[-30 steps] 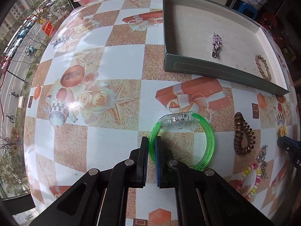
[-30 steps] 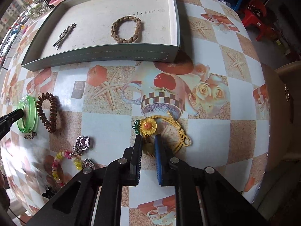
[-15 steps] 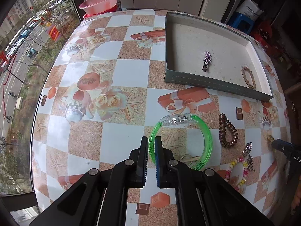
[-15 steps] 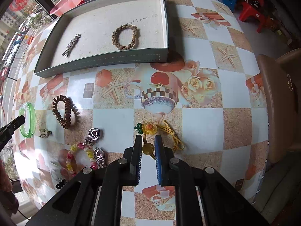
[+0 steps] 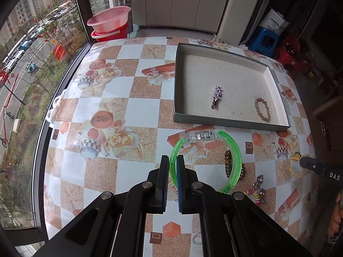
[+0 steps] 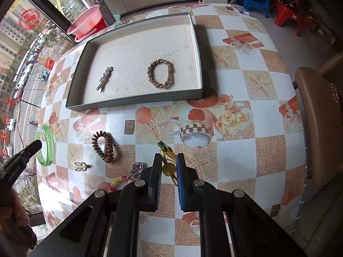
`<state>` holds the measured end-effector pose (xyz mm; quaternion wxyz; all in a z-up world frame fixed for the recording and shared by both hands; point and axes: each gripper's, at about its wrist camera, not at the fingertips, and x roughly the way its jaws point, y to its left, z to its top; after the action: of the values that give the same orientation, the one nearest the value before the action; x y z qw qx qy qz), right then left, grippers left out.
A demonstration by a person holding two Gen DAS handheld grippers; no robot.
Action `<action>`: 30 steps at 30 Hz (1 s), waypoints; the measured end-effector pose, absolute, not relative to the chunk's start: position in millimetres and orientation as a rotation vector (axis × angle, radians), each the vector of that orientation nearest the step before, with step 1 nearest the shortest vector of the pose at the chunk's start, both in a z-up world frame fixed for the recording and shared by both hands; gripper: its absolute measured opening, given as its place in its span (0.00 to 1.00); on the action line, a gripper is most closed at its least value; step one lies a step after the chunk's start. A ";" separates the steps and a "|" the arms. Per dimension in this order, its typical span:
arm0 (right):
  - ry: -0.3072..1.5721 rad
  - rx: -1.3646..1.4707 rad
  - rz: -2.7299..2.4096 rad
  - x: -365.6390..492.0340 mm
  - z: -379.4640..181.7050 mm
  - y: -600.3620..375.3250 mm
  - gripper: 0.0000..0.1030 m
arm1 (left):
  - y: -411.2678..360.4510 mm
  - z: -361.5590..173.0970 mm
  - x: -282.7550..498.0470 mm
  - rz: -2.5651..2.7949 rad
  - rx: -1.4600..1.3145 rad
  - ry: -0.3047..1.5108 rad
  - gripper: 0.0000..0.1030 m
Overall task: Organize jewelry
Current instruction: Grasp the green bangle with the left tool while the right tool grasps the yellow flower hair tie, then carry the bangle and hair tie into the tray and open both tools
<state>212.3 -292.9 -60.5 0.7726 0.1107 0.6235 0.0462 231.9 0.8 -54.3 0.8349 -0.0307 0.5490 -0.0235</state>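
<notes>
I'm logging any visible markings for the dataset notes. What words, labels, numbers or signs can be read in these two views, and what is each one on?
"DAS": white letters on the right gripper, cut off at the frame edge.
"SINYE": partly legible on the white bag behind the blue stool.
Handwriting on the tray floor, beside the braided hair tie: too faint to read.
Print on the green bangle: too small.
Red window decoration: unreadable.

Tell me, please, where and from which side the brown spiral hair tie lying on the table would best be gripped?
Probably from above, across one side of the loop. The spiral hair tie lies flat on the table as an open ring, so one finger can drop into the hole and the other outside the coil. Its right side looks freest; the rabbit clip lies near its lower left.
</notes>
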 end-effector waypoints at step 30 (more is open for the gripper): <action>1.244 0.325 0.207 353.2 -46.2 -294.1 0.14 | -57.6 -71.5 350.6 -0.068 -0.049 1.156 0.19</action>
<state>353.2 -294.1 -46.2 0.7953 0.1512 0.5790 0.0965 350.6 -57.6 -71.5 0.8367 -0.0234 0.5462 -0.0321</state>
